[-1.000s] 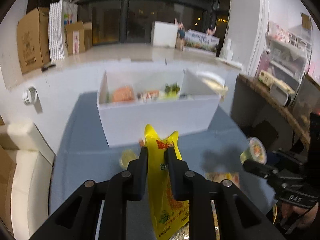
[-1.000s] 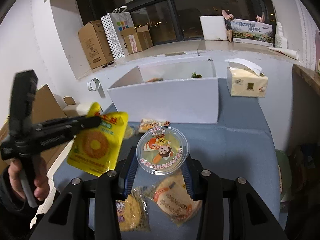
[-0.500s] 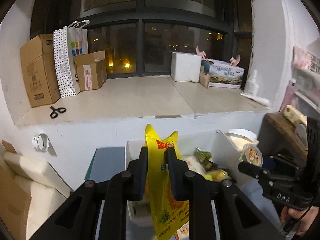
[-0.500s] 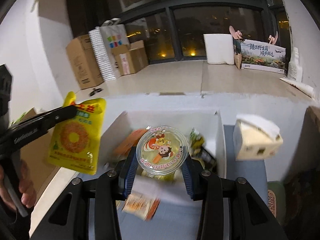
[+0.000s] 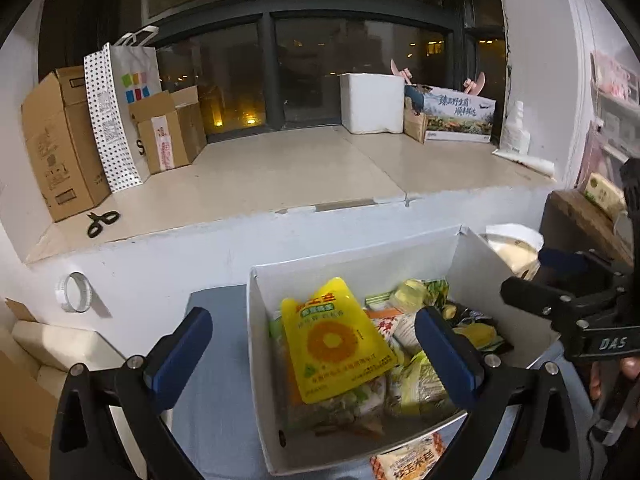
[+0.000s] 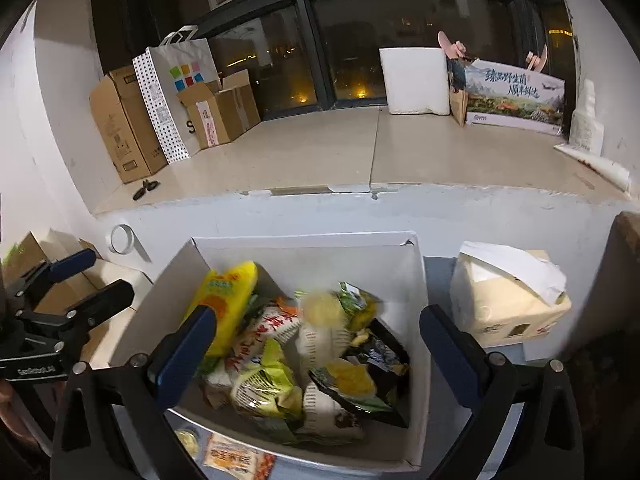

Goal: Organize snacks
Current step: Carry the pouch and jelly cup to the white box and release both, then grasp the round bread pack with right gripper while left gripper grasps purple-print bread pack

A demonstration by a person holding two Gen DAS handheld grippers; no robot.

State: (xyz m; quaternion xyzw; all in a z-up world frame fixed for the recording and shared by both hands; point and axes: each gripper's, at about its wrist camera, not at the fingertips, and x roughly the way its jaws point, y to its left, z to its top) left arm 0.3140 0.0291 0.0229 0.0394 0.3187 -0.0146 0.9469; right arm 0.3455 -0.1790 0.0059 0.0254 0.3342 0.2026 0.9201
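While both claws hang above the white box, each one's jaws have just been opening and now stand wide apart with nothing clamped between them. The left claw points down over the box's left wall; the yellow pouch lies loose below it, tilted on top of the other snack packets inside the box. The right claw points down over the box's middle; a round jelly cup, blurred, sits among the packets beneath it, touching neither pad.

The box stands on the blue-grey counter, near its far edge, against a white wall under a window ledge. One more packet lies on the counter at the near wall of the box, outside it, and a small round item lies just beside that packet. A tissue box stands on the counter to the right of the white box, close to it but apart. A roll of tape hangs on the wall at the left. Scissors, cardboard boxes and a paper bag occupy the ledge. In the left wrist view, fingers of the person's hand grip the right claw's handle.
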